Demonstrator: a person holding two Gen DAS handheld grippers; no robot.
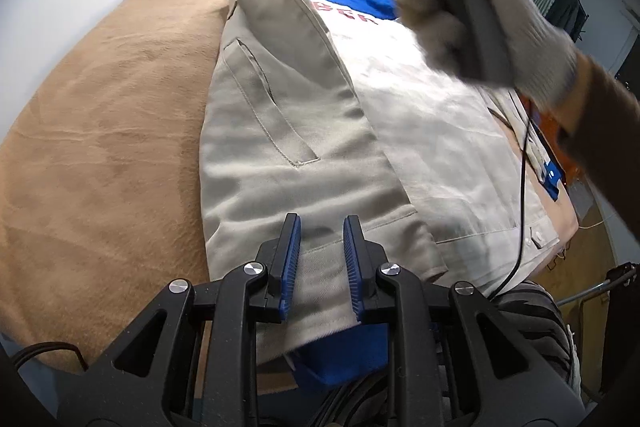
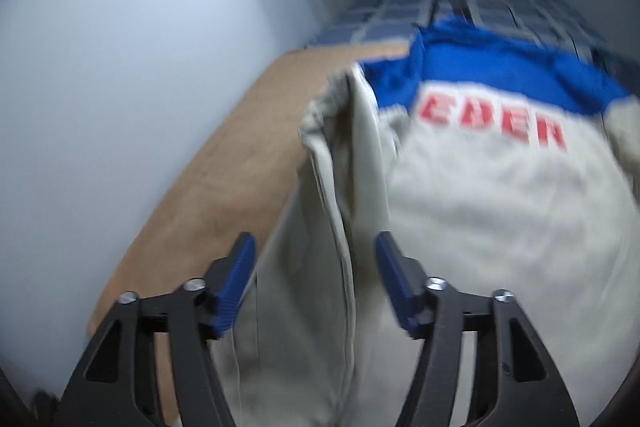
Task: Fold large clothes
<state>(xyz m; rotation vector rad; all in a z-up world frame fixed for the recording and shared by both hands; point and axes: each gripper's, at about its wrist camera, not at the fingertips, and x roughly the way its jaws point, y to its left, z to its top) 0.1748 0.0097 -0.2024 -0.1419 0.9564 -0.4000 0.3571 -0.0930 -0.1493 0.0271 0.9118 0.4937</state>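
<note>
From the left wrist view, a beige jacket (image 1: 304, 131) with a blue collar band is being seen spread back-up on a tan blanket (image 1: 100, 131) covering what appears to be a bed. Its left side panel, with a welt pocket, is lying folded inward over the back. The left tongs (image 1: 319, 227) are being held parted, with nothing between the blue pads; the hem is lying directly under and just ahead of them, and contact cannot be told. A gloved hand (image 1: 480, 27) carrying the other tool is being held above the upper back of the garment. The cloth is being judged soft, limp and fairly light, a woven fabric that is likely creasing well; it is probably best taken at the stitched hem or the folded edge, where layers are doubled.

From the right wrist view, which is blurred, the right tongs (image 2: 316, 247) are being held wide apart and empty. The folded panel edge (image 2: 340, 227) is running between the pads, seemingly below them, with the red lettering (image 2: 492, 123) ahead.
</note>
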